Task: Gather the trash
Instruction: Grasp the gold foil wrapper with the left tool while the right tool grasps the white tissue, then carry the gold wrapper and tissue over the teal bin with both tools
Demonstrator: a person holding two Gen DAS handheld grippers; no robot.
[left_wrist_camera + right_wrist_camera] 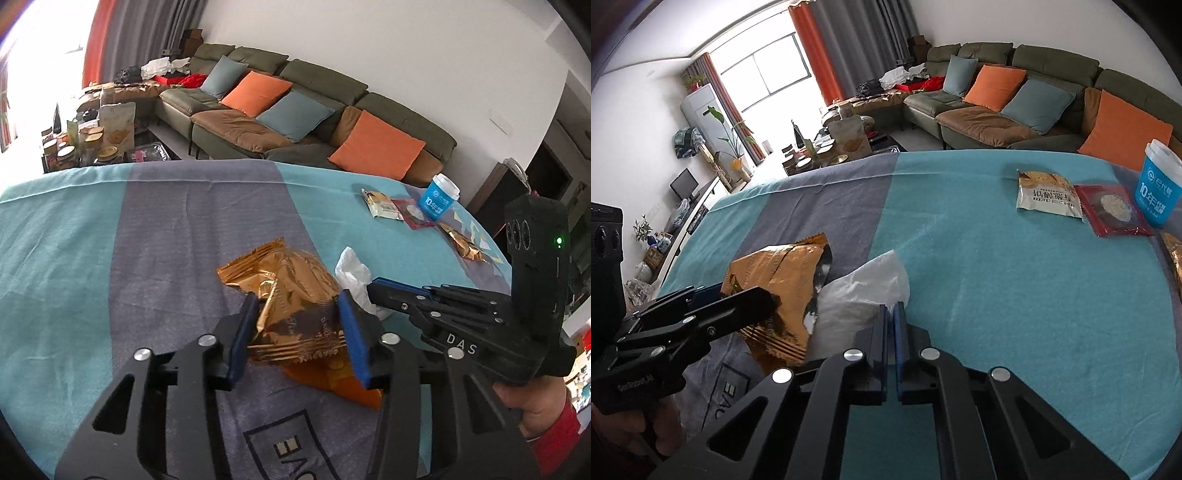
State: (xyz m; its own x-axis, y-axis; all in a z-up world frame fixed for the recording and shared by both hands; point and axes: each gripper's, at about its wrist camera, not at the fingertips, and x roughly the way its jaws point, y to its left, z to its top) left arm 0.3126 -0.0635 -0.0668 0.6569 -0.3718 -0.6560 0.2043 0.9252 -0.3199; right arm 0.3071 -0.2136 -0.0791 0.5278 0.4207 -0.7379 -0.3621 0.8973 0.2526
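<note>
My left gripper (299,302) is shut on a crumpled gold foil wrapper (288,284), held just above the striped tablecloth; it also shows in the right wrist view (775,280). My right gripper (894,308) is shut on a white crumpled tissue (864,291), which lies beside the wrapper and shows in the left wrist view (354,273). The right gripper (376,286) shows there too, and the left gripper (738,291) in the right wrist view. Further trash lies at the far right: a white cracker packet (1047,194), a red packet (1112,216), a blue paper cup (1158,184), another gold wrapper (465,243).
The table is covered with a teal and grey cloth (1015,295). Behind it stands a green and brown sofa (295,110) with orange and blue cushions. A low table with jars and bags (96,136) stands by the window at the left.
</note>
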